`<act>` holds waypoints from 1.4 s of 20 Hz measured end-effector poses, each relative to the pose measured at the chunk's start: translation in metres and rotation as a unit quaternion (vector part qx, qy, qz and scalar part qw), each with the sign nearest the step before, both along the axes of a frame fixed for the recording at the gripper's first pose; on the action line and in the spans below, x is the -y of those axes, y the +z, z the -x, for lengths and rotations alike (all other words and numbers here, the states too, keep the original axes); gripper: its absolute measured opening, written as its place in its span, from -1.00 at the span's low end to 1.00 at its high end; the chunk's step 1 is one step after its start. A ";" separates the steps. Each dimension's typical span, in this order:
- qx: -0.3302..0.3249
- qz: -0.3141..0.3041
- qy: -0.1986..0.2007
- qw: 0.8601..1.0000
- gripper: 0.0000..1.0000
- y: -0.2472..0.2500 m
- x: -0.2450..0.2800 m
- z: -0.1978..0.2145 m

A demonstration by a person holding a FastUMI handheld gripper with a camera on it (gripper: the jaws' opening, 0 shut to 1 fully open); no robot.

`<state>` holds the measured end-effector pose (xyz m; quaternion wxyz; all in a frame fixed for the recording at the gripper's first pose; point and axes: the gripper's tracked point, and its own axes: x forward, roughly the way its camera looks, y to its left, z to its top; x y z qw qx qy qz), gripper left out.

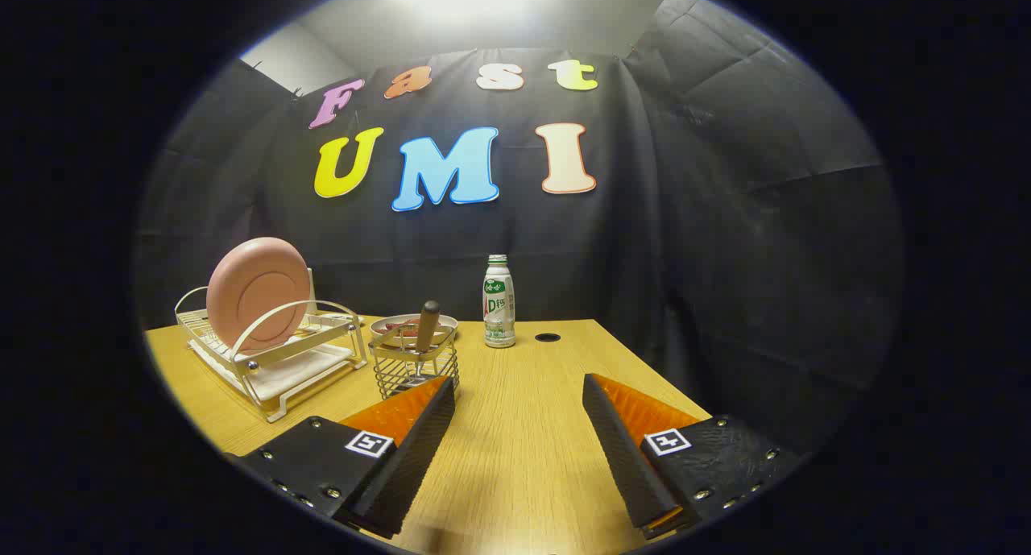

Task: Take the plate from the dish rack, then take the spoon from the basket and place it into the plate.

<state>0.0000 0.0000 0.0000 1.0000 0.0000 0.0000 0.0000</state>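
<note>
Hovering low over the table, gripper spread wide, holding nothing. Plate stood on edge in the dish rack, ahead-left of the fingers; spoon upright in basket just beyond the left fingertip.

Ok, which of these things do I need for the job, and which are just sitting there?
Job: plate upright in the rack; spoon standing in the basket; tongs open, holding nothing.
Lying about: bottle beyond the basket; hole in the table.
</note>
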 end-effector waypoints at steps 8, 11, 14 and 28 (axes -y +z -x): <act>0.026 -0.011 -0.060 0.998 0.96 0.027 0.036 -0.062; 0.040 0.012 -0.103 0.994 0.95 0.055 0.071 -0.050; 0.024 0.026 -0.122 0.992 0.95 0.080 0.087 -0.015; 0.015 0.002 0.005 1.000 0.95 0.218 -0.087 0.103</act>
